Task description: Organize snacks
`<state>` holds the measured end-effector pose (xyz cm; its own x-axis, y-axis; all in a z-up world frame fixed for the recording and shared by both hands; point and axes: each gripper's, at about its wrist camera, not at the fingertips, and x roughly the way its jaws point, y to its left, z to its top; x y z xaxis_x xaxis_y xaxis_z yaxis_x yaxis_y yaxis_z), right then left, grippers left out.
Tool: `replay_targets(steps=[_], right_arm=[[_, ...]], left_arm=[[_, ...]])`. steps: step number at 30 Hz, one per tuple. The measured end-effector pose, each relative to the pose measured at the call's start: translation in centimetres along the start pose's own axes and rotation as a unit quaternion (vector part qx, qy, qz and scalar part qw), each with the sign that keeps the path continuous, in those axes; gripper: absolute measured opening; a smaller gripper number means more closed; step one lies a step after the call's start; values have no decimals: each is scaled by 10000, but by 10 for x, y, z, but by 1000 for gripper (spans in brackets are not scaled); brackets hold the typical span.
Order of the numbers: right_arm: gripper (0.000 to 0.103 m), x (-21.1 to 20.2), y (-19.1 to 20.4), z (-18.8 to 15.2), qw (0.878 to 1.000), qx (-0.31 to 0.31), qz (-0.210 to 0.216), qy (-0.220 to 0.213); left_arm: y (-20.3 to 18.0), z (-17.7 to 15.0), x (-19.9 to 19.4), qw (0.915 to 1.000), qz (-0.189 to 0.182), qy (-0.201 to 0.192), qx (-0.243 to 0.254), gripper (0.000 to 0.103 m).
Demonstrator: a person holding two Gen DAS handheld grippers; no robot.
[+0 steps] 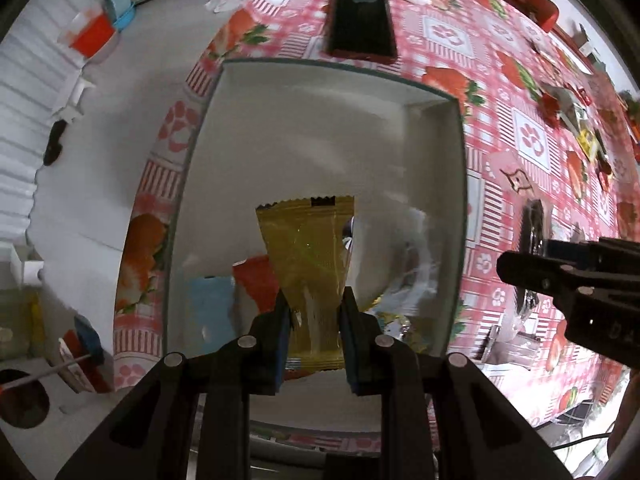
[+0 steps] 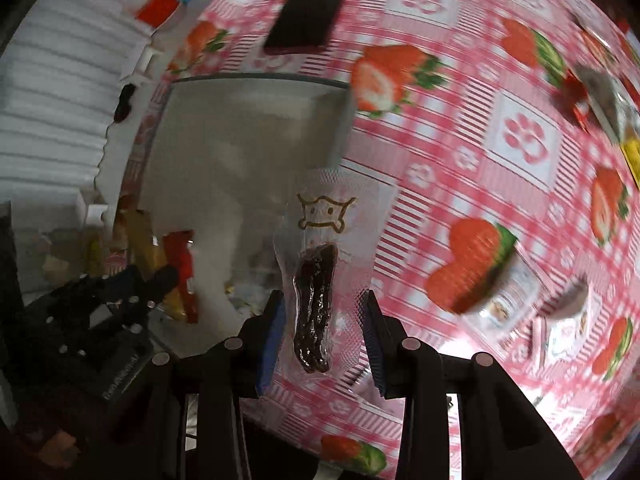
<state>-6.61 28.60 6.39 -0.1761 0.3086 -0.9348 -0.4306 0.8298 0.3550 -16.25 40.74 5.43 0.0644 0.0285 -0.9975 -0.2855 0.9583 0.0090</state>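
A yellow snack packet (image 1: 306, 264) hangs pinched in my left gripper (image 1: 314, 344) above the open white box (image 1: 320, 120), where a red packet (image 1: 256, 280) and a blue packet (image 1: 212, 304) already lie. My right gripper (image 2: 322, 340) clamps a clear pouch of dark dried snack (image 2: 320, 280) over the strawberry tablecloth (image 2: 480, 160), beside the box's edge. A black phone (image 1: 360, 26) lies beyond.

My right gripper (image 2: 325, 332) pinches a clear packet (image 2: 334, 220) with a dark snack inside. Ahead to my left lies the white box (image 2: 224, 152); beyond it a dark phone (image 2: 310, 10) rests on the strawberry tablecloth (image 2: 480, 160).
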Motion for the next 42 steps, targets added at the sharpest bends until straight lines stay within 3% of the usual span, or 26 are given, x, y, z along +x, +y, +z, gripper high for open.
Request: replay_targets(steps=[23,25,27,28,29,30,31,38,39,41,42], right_arm=[[42,44,53,34,9981,-475,47,377],[42,45,55,35,9977,-537,-3,405],[43,47,58,35,9975,-568,-36,420],[47,47,59,35,9975,-573,-50,418],[61,46,59,35,9974,-593,-95,390],[76,44,60,35,9974,-609,-146,347],[81,42,61,35,9973,-642,-217,275],[81,19,53,27,9956,-718,-608,-43],[84,13,53,25,9951,-721,-664,-118],[103,-2,48,21,9942,-684,-757,-332],[103,-9,45,20,9939,-664,-770,-432]], left_arm=[[26,-10,17,9995,9,222,-242,26],[26,-12,18,9994,-11,252,-251,31],[26,-11,18,9993,2,253,-271,56],[26,-12,17,9994,50,216,-275,63],[26,-12,15,9994,86,169,-276,71],[26,-12,14,9995,97,136,-273,73],[25,-12,12,9996,92,107,-256,73],[22,-7,5,9997,92,56,-224,77],[20,-7,3,9997,82,41,-208,77],[15,-3,-1,9998,78,9,-166,78],[13,-2,-4,9999,71,-17,-135,78]])
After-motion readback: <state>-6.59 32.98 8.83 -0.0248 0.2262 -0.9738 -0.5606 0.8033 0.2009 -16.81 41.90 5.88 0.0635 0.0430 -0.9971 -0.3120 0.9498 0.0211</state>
